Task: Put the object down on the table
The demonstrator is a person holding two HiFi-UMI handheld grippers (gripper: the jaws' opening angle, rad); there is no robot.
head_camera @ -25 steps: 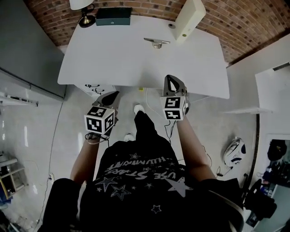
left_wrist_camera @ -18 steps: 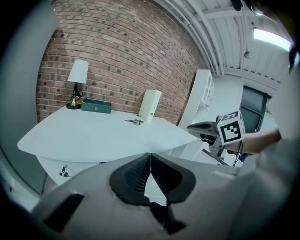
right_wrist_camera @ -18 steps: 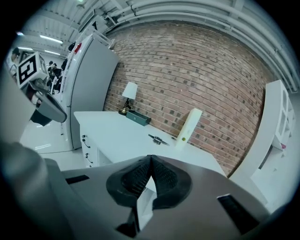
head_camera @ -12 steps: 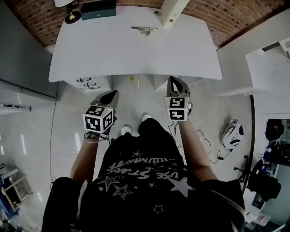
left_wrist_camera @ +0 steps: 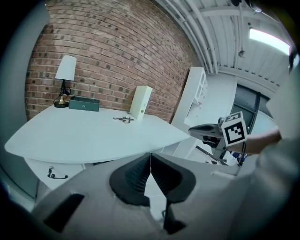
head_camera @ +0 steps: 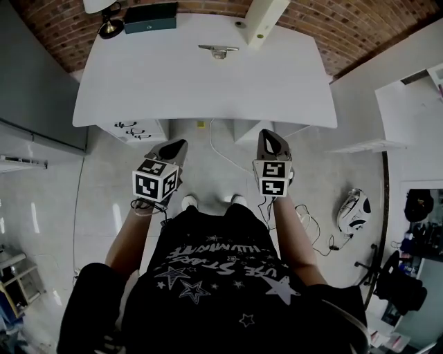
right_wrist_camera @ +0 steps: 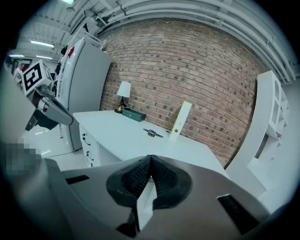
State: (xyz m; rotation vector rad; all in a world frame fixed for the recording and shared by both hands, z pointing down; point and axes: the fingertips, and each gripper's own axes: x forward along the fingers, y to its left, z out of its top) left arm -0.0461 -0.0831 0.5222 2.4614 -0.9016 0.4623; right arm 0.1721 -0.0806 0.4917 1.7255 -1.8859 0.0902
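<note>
Drawn back from the white table (head_camera: pixel 208 97) since a second earlier, the left gripper (head_camera: pixel 177 145) and right gripper (head_camera: pixel 270 135) hung pressed together and empty, while the small metal object (head_camera: pixel 219 50), possibly a clip, lay well apart on the tabletop, the task seemingly done.

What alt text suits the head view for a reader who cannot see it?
Seen from above, a person holds a left gripper and a right gripper, both shut and empty, over the floor, short of a white table. On it are a metal tool, a lamp and a green box.
</note>
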